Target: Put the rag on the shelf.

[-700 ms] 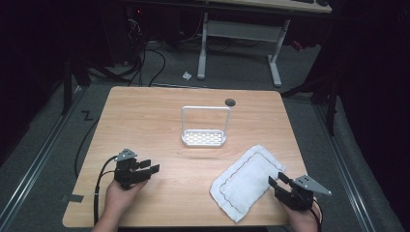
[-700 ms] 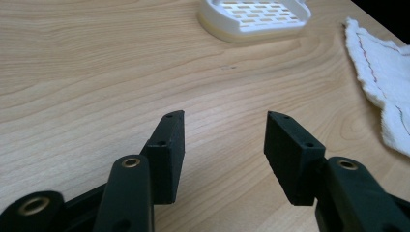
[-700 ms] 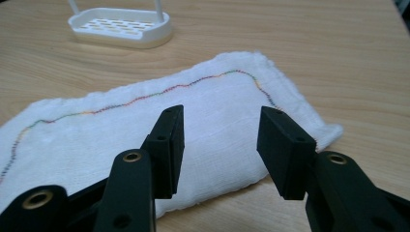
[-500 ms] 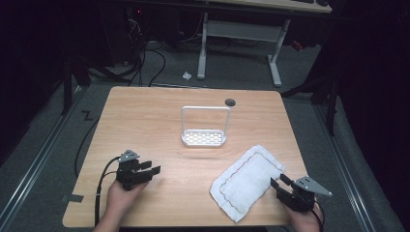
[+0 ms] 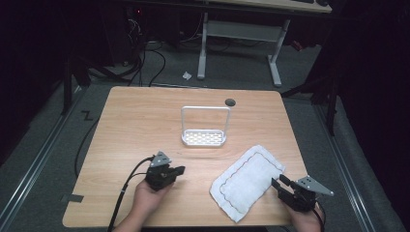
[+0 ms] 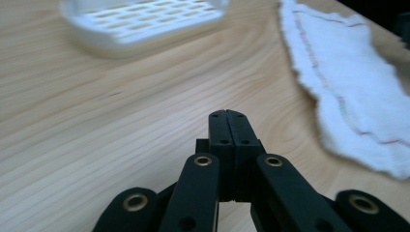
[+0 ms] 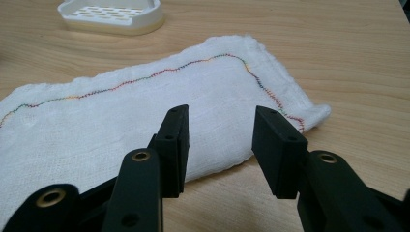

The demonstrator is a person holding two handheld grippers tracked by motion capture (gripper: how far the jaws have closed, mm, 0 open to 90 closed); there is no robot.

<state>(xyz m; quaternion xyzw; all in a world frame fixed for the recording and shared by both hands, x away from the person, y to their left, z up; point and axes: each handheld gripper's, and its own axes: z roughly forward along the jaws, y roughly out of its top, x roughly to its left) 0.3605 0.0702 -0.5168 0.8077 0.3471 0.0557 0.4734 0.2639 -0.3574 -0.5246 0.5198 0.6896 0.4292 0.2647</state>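
A pale wooden worktop (image 5: 145, 121) with a fine straight grain and rounded corners is seen from above. Near its middle stands a white plastic soap dish (image 5: 203, 137), its flat base pierced by rows of slots, with a thin rectangular wire frame rising upright from its back edge. A small dark round hole (image 5: 230, 102) is set into the worktop near the far edge.

A white towel (image 5: 246, 181) of coarse woven cloth lies flat on the near right part of the worktop, roughly oblong and turned at a slant, with a line of multicoloured stitching running just inside its wavy border.

The left tongs (image 5: 169, 173) are held low over the worktop, to the left of the towel and apart from it; their black jaws are pressed fully together with nothing between them. The right tongs (image 5: 279, 182) are held just beside the towel's near right edge, with the jaws parted widely and empty, pointing at the cloth.
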